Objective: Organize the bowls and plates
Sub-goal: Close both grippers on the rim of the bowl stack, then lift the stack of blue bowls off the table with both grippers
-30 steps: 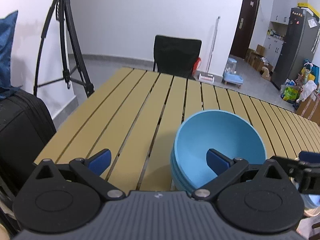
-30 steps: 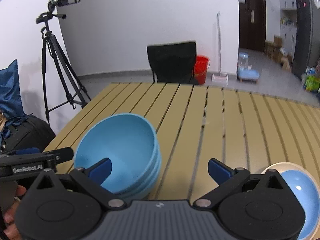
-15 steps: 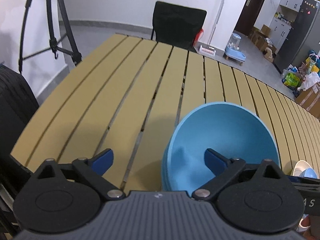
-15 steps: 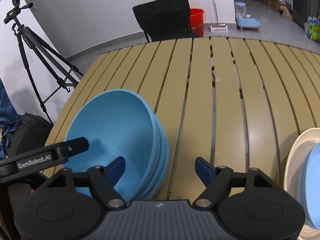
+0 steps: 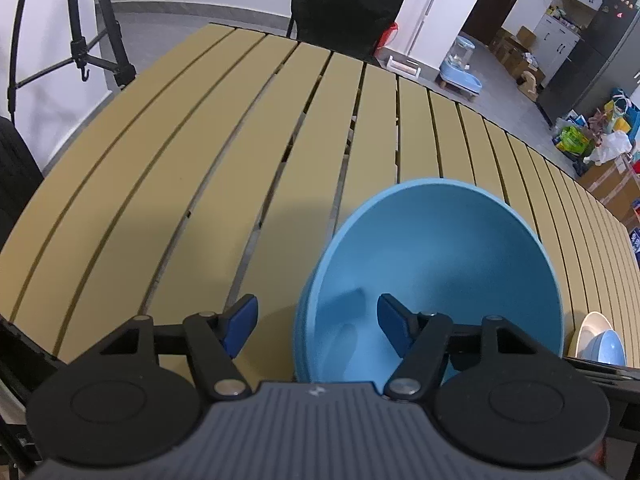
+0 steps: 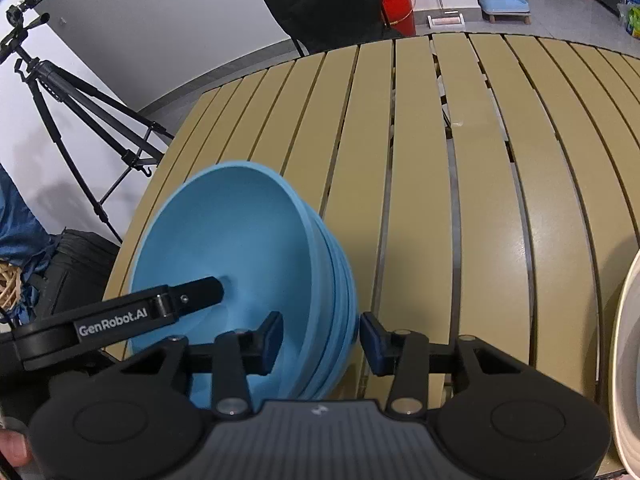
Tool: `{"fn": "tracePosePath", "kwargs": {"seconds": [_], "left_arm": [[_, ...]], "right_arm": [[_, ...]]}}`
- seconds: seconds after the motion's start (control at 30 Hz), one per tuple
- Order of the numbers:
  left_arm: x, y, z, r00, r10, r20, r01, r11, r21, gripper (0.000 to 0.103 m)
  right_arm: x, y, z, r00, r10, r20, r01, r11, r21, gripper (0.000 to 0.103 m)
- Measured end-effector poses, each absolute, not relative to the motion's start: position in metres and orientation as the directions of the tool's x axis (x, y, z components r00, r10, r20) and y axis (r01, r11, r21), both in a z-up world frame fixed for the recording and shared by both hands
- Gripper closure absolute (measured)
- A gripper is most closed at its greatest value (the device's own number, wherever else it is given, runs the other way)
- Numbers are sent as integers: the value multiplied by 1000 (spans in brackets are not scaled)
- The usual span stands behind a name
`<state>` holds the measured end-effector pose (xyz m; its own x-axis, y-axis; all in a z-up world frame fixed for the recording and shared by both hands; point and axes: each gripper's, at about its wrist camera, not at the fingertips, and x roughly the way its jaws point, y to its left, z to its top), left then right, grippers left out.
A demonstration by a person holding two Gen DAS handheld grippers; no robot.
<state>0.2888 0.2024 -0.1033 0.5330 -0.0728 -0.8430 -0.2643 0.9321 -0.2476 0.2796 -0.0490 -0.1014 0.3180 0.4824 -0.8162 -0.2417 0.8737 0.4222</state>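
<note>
Blue bowls (image 6: 248, 264) sit nested in a stack near the front edge of the tan slatted table (image 5: 200, 168). The bottom of the stack hides behind both tools. A white plate (image 6: 628, 360) with a small blue dish (image 5: 606, 348) on it is cut off at the side.

The left gripper (image 5: 316, 322) and right gripper (image 6: 320, 340) each straddle the rim, one finger inside and one outside. Both jaws are closing, and the pads do not press on the rim yet.

A second ago both tools were wide open and higher above the bowls.
</note>
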Motion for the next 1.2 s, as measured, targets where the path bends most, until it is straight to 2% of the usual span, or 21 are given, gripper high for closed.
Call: {"fn": "tracePosePath", "kwargs": {"seconds": [0.1, 0.3, 0.33, 0.57, 1.2], "left_arm": [[291, 202, -106, 524, -83, -848, -261, 932, -252, 45], [294, 200, -109, 510, -94, -855, -259, 931, -257, 70], [294, 199, -109, 510, -88, -856, -261, 932, -252, 70], [294, 191, -105, 503, -67, -862, -266, 937, -227, 71], [289, 177, -88, 506, -64, -860, -251, 943, -218, 71]], "right_arm": [[281, -49, -104, 311, 485, -818, -232, 873, 429, 64], [281, -52, -105, 313, 480, -820, -218, 876, 429, 73], [281, -52, -105, 316, 476, -821, -215, 878, 427, 76], [277, -50, -104, 341, 442, -830, -212, 896, 390, 81], [266, -70, -91, 385, 437, -813, -182, 900, 397, 81]]}}
